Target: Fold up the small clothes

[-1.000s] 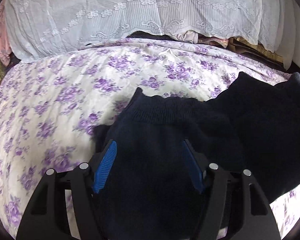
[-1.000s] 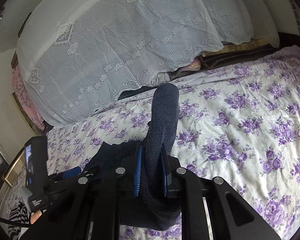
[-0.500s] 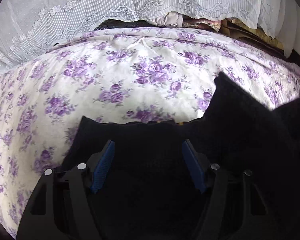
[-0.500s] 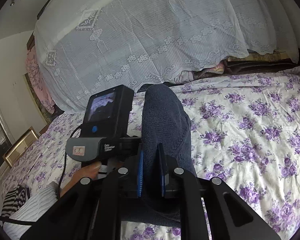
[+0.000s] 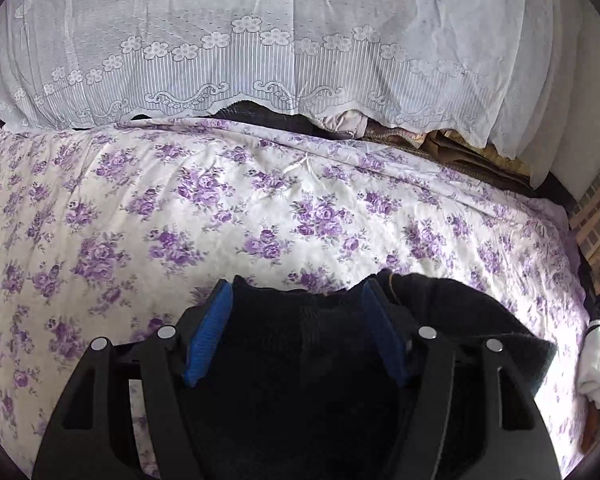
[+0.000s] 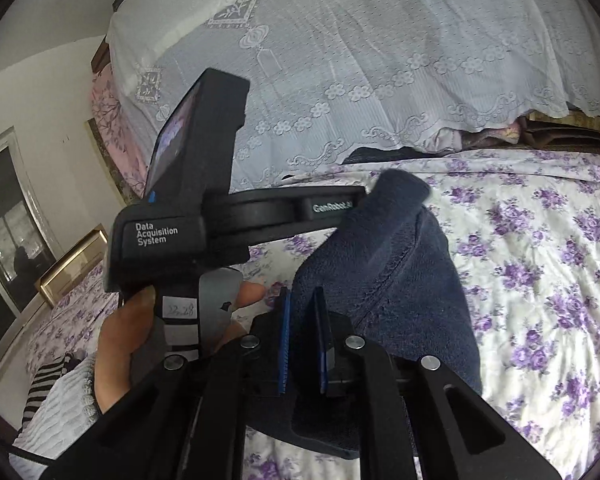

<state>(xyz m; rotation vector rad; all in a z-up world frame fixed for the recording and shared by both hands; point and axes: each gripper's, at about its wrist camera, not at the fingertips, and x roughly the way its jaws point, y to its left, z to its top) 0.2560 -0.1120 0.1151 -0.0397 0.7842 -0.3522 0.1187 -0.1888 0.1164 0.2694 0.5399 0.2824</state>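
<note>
A dark navy knitted garment [image 5: 300, 360] lies bunched on the floral bed sheet [image 5: 260, 208]. My left gripper [image 5: 296, 292] stands wide over it, and the cloth fills the gap between its blue pads [image 5: 208, 336]. The cloth's front edge reaches only to the fingertips. In the right wrist view my right gripper [image 6: 302, 296] is shut on a fold of the same garment [image 6: 400, 264], which rises past the pads and drapes to the right. The left tool's black housing [image 6: 160, 236] sits close on the left, held by a hand [image 6: 128, 336].
A white lace cover [image 5: 300, 40] drapes a tall pile at the back of the bed. A white cloth item [image 5: 598, 364] lies at the right edge by a brick wall [image 5: 596, 220]. A gold frame [image 6: 72, 264] and a striped item [image 6: 44, 380] sit at far left.
The right gripper carried its fold leftward, so the left tool now looms large in its view. In the left view the garment's edge slid back from well ahead to the fingertips.
</note>
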